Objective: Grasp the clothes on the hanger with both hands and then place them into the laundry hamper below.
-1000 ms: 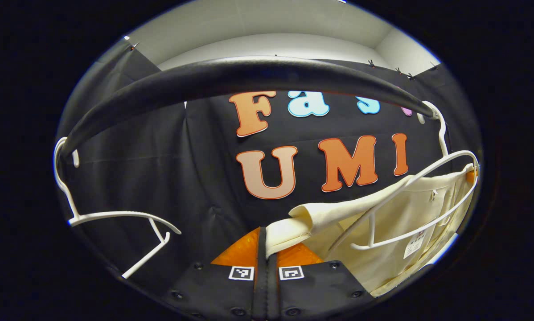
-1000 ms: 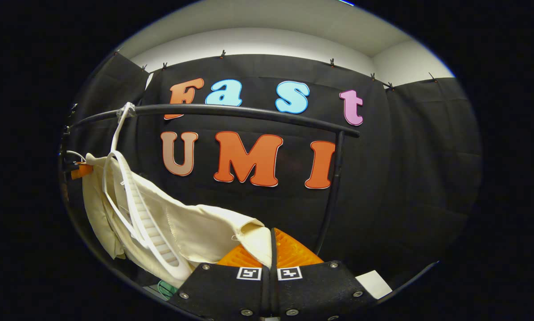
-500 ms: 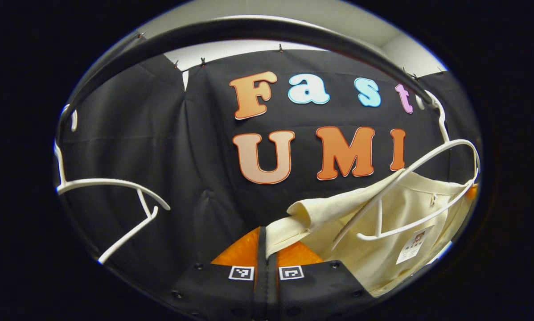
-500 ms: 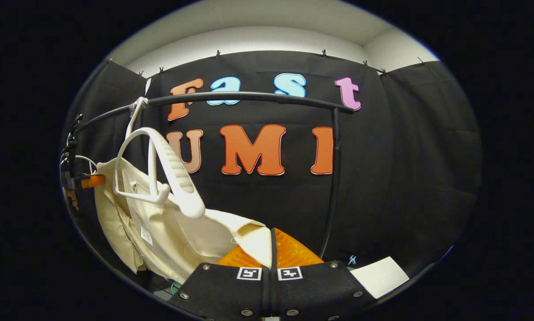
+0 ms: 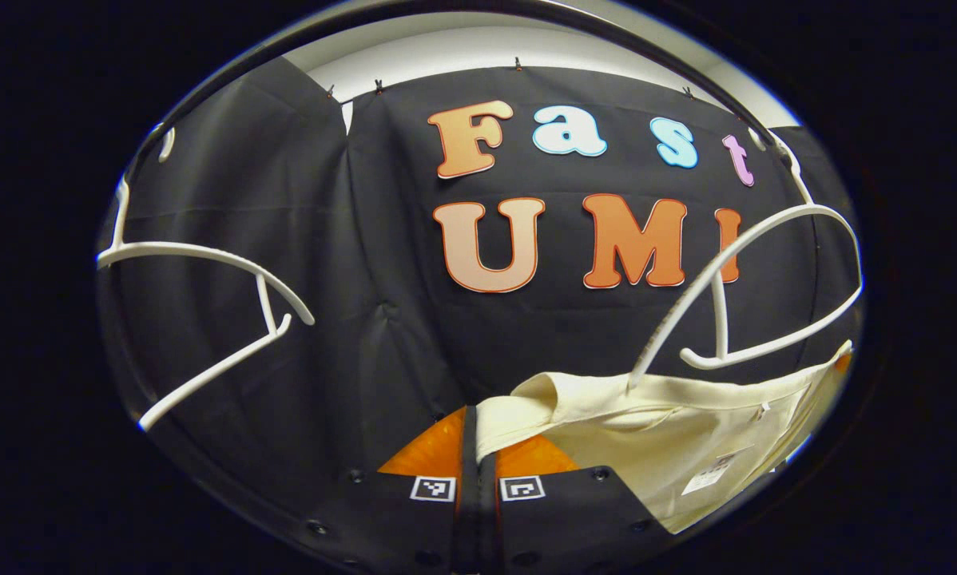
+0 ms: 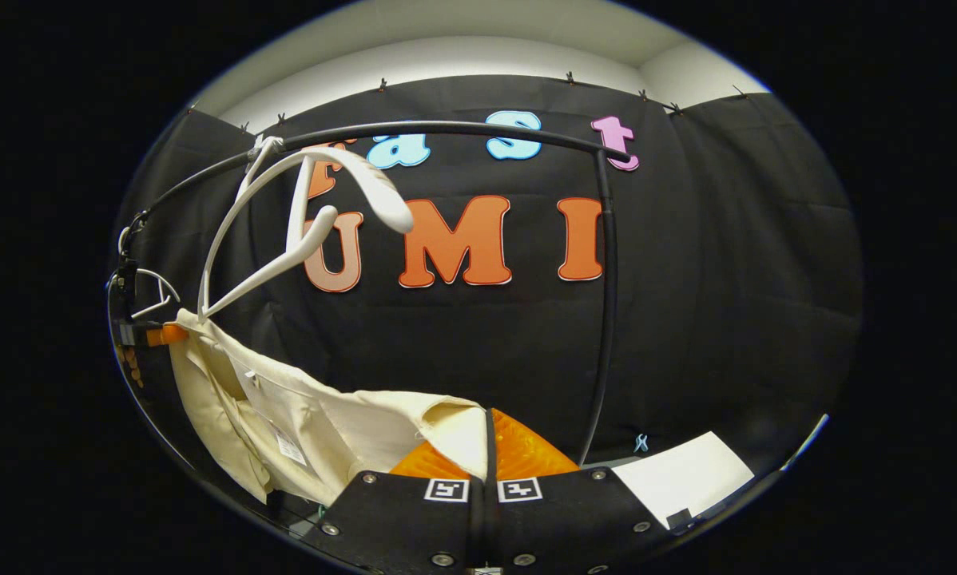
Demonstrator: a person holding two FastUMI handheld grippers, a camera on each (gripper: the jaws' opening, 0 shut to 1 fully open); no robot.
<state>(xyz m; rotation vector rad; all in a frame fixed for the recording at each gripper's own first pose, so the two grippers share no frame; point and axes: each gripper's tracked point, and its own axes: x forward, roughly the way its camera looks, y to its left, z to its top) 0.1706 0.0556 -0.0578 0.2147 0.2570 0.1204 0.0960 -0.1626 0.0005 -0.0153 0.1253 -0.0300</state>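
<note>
1. The booth is hung with black cloth (image 6: 734,263) below a pale upper wall; a white sheet (image 6: 682,479) lies low at the right in the right gripper view.
2. The left gripper (image 5: 477,447) has its fingers pressed together on a corner of the cream fabric garment (image 5: 670,435).
3. The right gripper (image 6: 488,447) pinches another corner of the garment (image 6: 319,431), which sags between the two.
4. Just above the cloth hangs the bare white plastic hanger (image 5: 754,287), hooked on the black metal rail (image 6: 446,128).
5. A second white hanger (image 5: 207,311) hangs farther left.
</note>
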